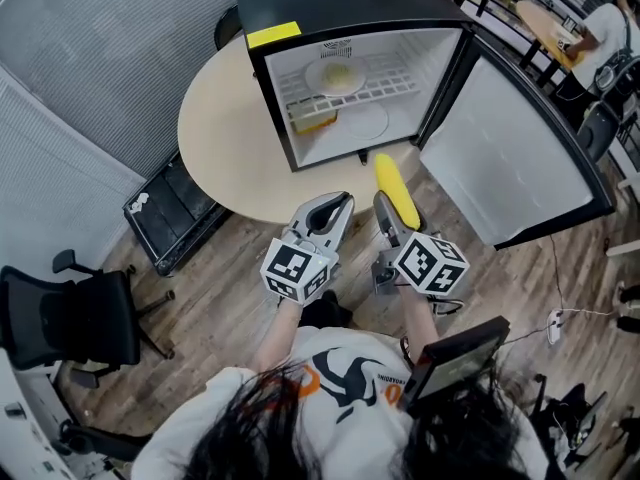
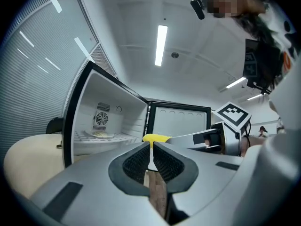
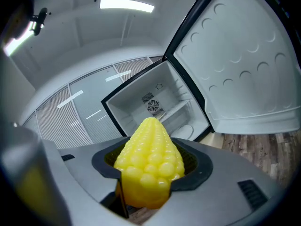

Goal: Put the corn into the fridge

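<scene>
The yellow corn is clamped in my right gripper, its tip pointing at the open mini fridge on the round table. In the right gripper view the corn fills the space between the jaws, with the white fridge interior beyond. My left gripper hovers beside it, shut with nothing held. From the left gripper view the corn tip shows just past the jaws. The fridge door stands swung open to the right.
Inside the fridge, a plate rests on the wire shelf, a yellow item lies under it and a white disc lies on the floor. A black office chair and a black tray stand left.
</scene>
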Available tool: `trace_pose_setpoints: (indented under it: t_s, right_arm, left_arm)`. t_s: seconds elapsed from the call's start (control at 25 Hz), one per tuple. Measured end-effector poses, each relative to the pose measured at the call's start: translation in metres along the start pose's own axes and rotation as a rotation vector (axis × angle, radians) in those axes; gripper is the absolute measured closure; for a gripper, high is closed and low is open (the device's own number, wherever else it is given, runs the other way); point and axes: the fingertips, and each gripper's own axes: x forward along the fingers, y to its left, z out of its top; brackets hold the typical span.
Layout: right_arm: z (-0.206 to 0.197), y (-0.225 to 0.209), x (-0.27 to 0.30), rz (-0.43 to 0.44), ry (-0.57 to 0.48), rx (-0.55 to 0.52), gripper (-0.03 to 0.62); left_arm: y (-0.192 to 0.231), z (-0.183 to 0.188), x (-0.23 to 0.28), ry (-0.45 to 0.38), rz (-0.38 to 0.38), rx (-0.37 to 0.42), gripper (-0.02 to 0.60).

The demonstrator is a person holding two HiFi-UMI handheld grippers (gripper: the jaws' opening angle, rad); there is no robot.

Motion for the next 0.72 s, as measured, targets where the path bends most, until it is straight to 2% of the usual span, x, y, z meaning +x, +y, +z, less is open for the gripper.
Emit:
trace_pose_setpoints:
  t_s: [0.32,0.52,0.72]
  right_arm:
    - [-0.001,0.002,0.025,-0.039,-0.033,0.022,0.338]
    - [0.003,0.002,0.029,-0.068,-0.039,0.006,0.338]
    - [0.000,0.005,0.035,-0.056,-0.014,0.001,0.338]
  left_arm:
    - [0.025,-0.001,0.008,0.013,-0.071,0.015,0.568]
    - [0.032,-0.005,0.008,0.017,-0.079,-0.005,0.568]
    - [0.033,-0.009,0.010,0.024,-0.085,-0.025,0.568]
